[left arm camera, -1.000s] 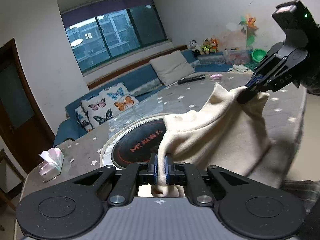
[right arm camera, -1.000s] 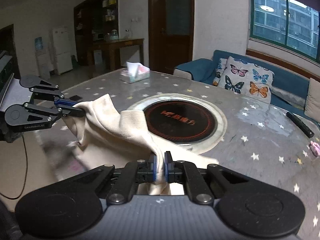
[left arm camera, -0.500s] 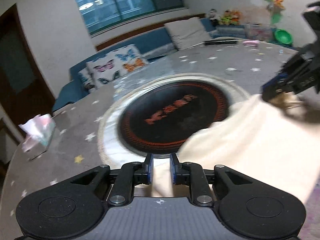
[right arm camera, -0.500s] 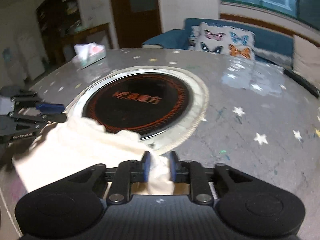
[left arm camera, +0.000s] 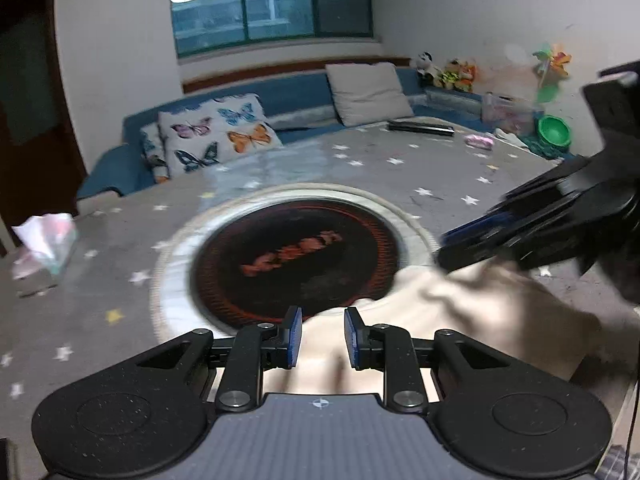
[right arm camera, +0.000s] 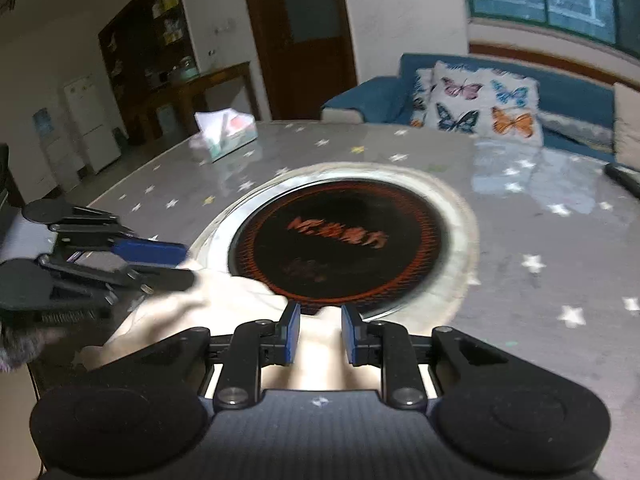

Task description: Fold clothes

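Grey worktop (left arm camera: 440, 168) with little white stars all over it, and a round black cooktop (left arm camera: 296, 256) with orange lettering sunk in the middle, ringed in pale metal. Behind it in the left wrist view there's a blue sofa (left arm camera: 280, 100) with a butterfly pillow (left arm camera: 216, 136) under a big window (left arm camera: 272, 0). A tissue box (left arm camera: 44, 244) sits at the left edge, a dark remote (left arm camera: 420, 128) and a green bowl (left arm camera: 554, 130) toward the upper right.

The cream garment (left arm camera: 480, 320) is lying on the worktop at the near edge, lower centre to lower right, just lapping the cooktop's rim.

Left hand-held gripper (left arm camera: 322, 338) points down over the cloth. Its blue pads are spread apart and still widening, with fabric between them but not pinched. Right hand-held gripper (right arm camera: 320, 334) looks the same from its own camera: angled down, pads parted, cream fabric sitting loose in the gap. It also shows at the right of the left wrist view, tips just over the cloth's far corner.

Compared to a second ago it's a big change: back then both were clamped on the garment and holding it up off the worktop, draped between them. Now it's been laid down flat and both have let go.
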